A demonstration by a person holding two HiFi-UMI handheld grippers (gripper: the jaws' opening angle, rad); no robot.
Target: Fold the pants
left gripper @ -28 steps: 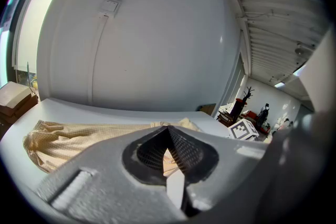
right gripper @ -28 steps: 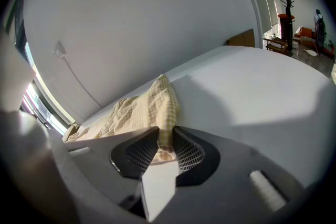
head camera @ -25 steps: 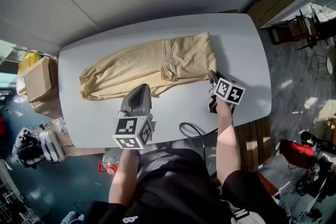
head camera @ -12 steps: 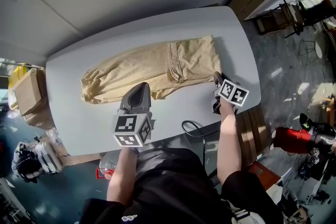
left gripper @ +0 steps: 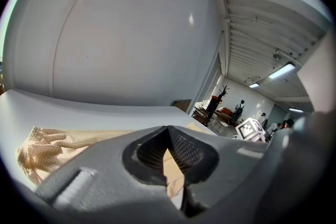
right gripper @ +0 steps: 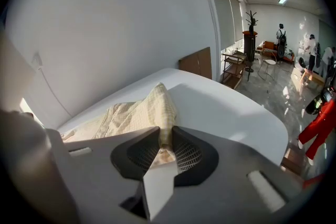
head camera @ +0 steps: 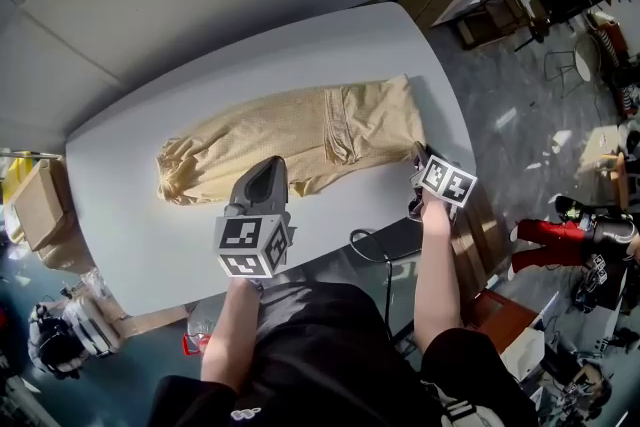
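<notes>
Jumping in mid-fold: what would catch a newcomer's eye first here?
The tan pants stretched lengthwise across the white table. The right gripper pinches a corner of their wide end into a raised peak at the table's right end, while the left gripper sits at their near edge, mid-leg.

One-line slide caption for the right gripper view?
Right claw, jaws just closed further, pinches a raised fold of beige pants above the white table.

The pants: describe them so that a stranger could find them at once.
On the rounded pale grey table, the pants lie stretched lengthwise across its middle. They are the only cloth there: pale yellow, finely checked, with a corner of the right-hand end pinched in the jaws of the right gripper.
</notes>
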